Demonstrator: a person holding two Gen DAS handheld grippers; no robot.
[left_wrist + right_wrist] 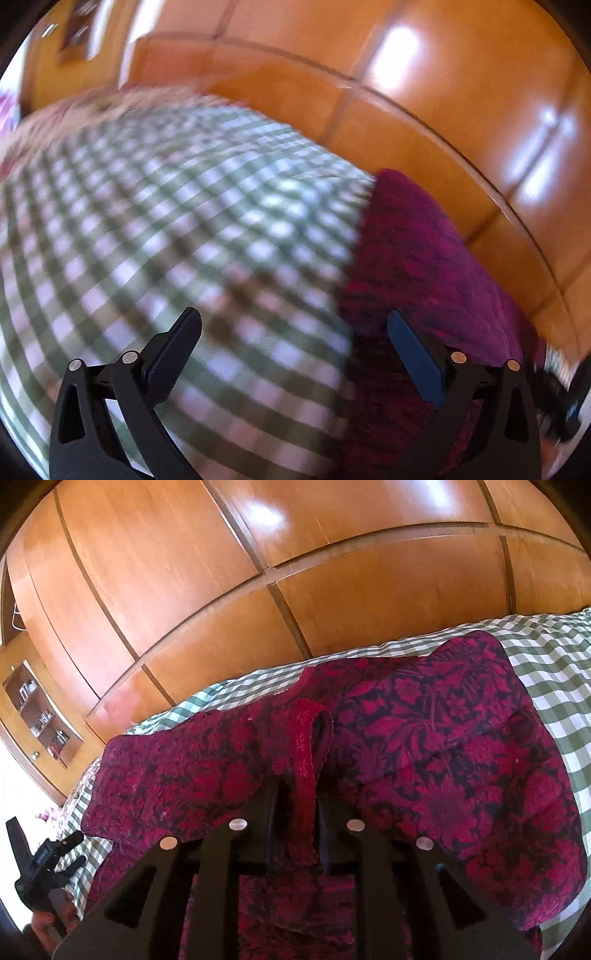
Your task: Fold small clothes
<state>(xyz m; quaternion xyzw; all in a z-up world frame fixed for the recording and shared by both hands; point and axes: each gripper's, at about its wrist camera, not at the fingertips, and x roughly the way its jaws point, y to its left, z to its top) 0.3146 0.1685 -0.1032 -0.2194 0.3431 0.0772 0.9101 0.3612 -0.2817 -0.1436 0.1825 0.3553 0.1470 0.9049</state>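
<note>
A dark red garment with a black leaf pattern (424,738) lies spread on a green and white checked bedcover (554,686). My right gripper (300,795) is shut on a folded red edge band (306,753) of that garment, which runs up between its two fingers. In the blurred left wrist view my left gripper (295,325) stands open over the bedcover (166,221) with nothing between its fingers. The garment's edge (424,258) lies under its right finger (410,343). The left gripper (44,849) also shows at the lower left of the right wrist view, beside the garment.
Glossy wooden wardrobe doors (258,590) rise close behind the bed's far edge. A small cabinet with shelves of objects (40,716) stands at the left. A hand (48,919) holds the left gripper at the bed's left side.
</note>
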